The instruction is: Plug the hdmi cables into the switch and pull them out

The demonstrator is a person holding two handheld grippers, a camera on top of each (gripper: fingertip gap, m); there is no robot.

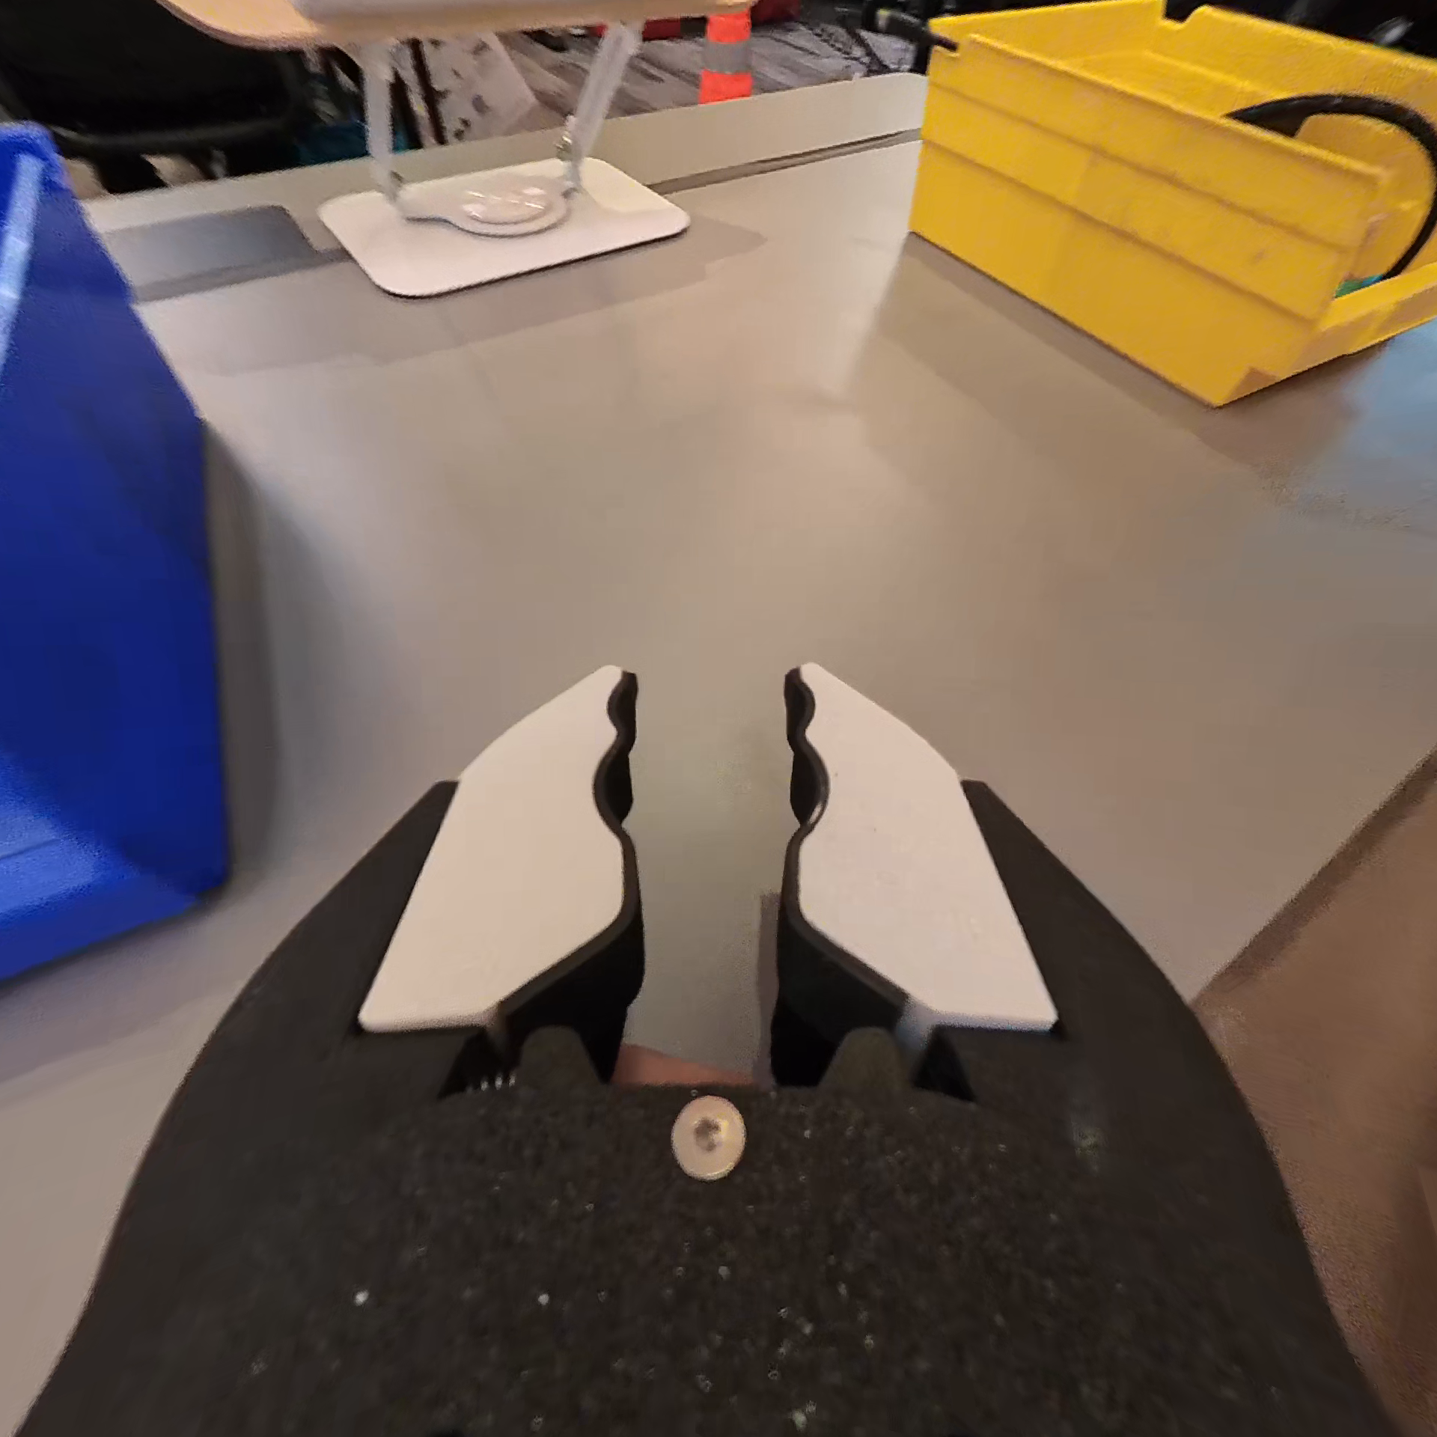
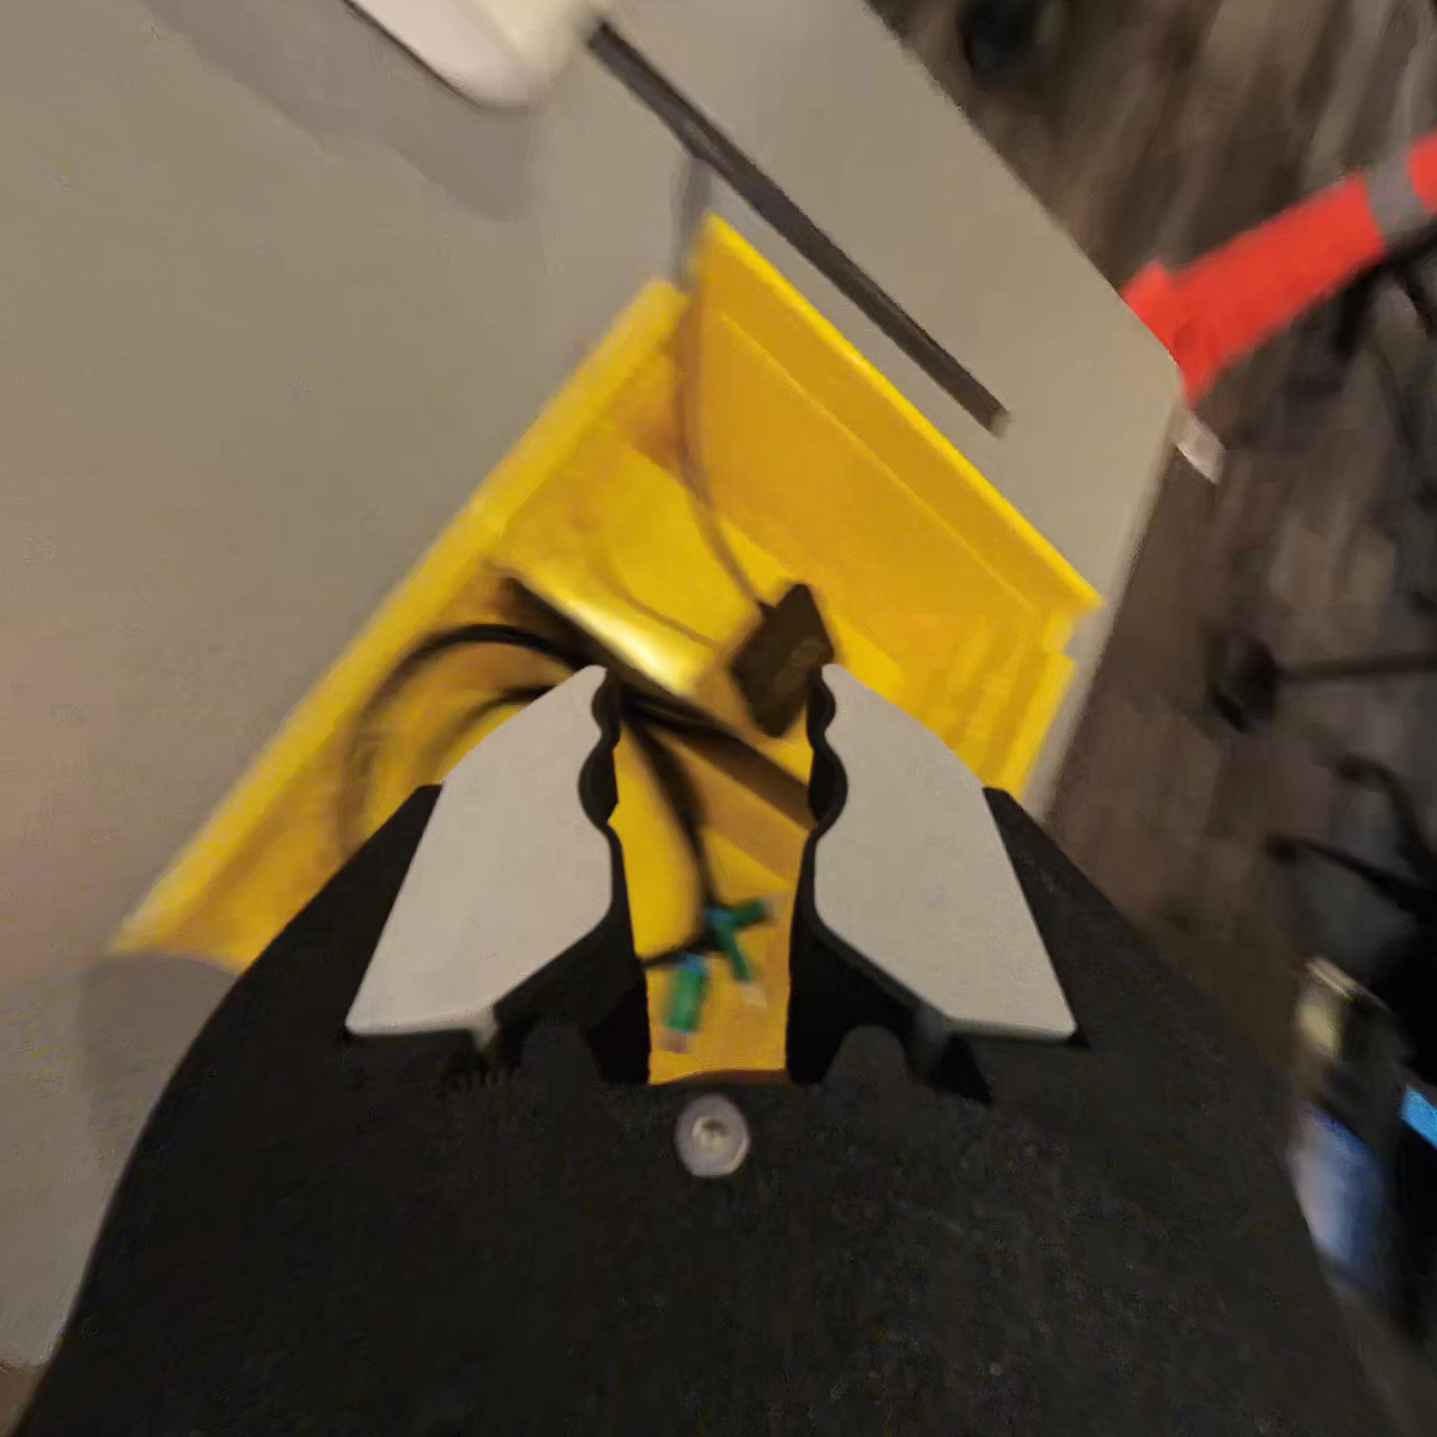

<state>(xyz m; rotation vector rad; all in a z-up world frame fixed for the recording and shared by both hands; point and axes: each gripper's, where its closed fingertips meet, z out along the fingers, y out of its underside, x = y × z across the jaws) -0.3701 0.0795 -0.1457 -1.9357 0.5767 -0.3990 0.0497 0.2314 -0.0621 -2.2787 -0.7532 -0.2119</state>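
Left tool parted, empty, over bare table; right tool parted above yellow bin.

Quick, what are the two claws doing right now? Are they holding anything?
Left claw: open, empty, over the bare grey table.
Right claw: open, holding nothing, over the yellow bin with the black cables.

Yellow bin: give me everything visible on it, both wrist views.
The yellow bin is an open-topped, stepped plastic-looking tray resting on the grey table, at its far right in the left wrist view. A black cable arcs above its rim. In the blurred right wrist view, it holds coiled black cable, a dark connector and small green pieces. The right tool, open, hovers over it; contact cannot be judged.
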